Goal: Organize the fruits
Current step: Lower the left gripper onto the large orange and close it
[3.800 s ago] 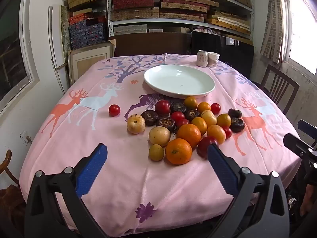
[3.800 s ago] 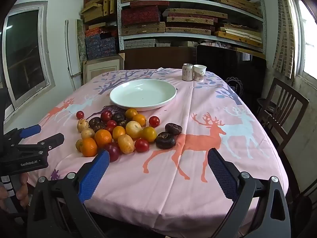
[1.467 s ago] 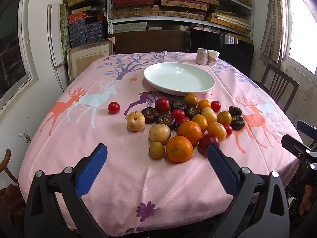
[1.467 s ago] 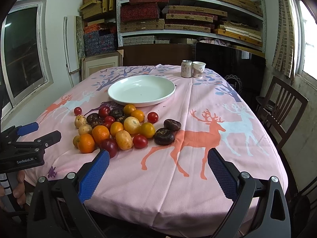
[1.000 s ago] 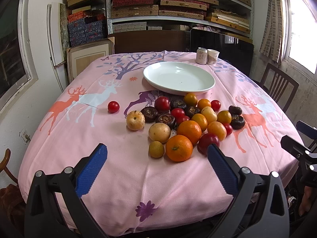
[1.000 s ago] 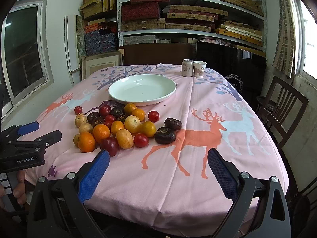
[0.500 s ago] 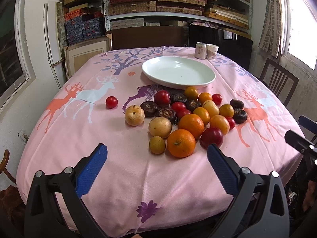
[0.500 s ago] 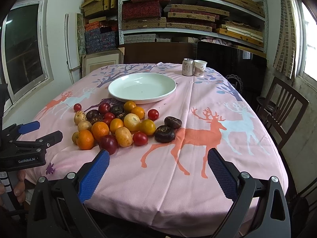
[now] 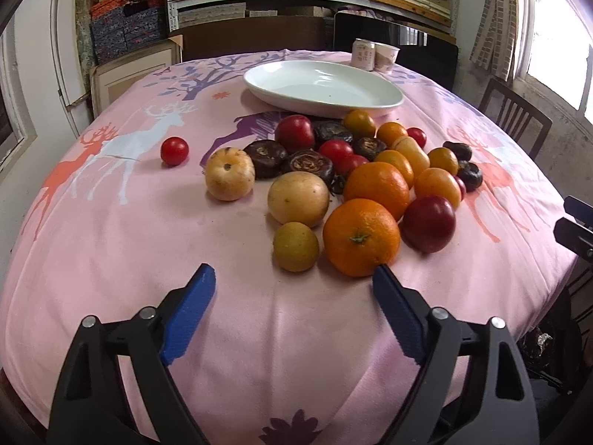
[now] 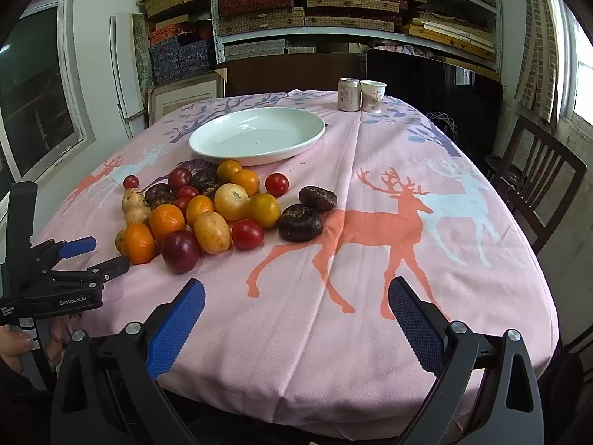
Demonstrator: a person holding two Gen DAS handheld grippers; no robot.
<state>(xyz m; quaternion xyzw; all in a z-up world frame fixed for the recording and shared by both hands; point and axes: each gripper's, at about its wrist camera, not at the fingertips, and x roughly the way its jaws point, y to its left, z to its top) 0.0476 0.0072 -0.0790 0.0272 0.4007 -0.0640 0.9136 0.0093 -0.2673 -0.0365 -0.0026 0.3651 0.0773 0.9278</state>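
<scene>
fruits (image 9: 363, 181) lie heaped near the middle of the counter (image 9: 111, 244), just in front of a bare white plate (image 9: 322, 87); the farthest ones sit close under its rim. nearest the left tool (image 9: 292, 278) are an orange (image 9: 361, 235), a small yellow-green fruit (image 9: 295, 246) just beside it, and a dark red plum (image 9: 429, 223). one cherry tomato (image 9: 174, 151) sits well apart on the left of the pile, and two dark brown water chestnuts (image 10: 309, 213) lie on its right edge.

the left tool hangs low over the cloth with its blue pads apart; its jaws have just been closing a little, and nothing is between them. the right tool (image 10: 296, 296) is spread wide over bare cloth, holding nothing.

a pink cloth (image 10: 370, 259) printed with orange, white and purple deer and trees covers the counter and drapes over its edges. a can (image 10: 348, 94) and a paper cup (image 10: 373, 95) stand touching at the far side. behind are shelves (image 10: 333, 7) stacked with flat boxes, a dark wooden chair (image 10: 537, 181) on the right, and windows on both sides.
</scene>
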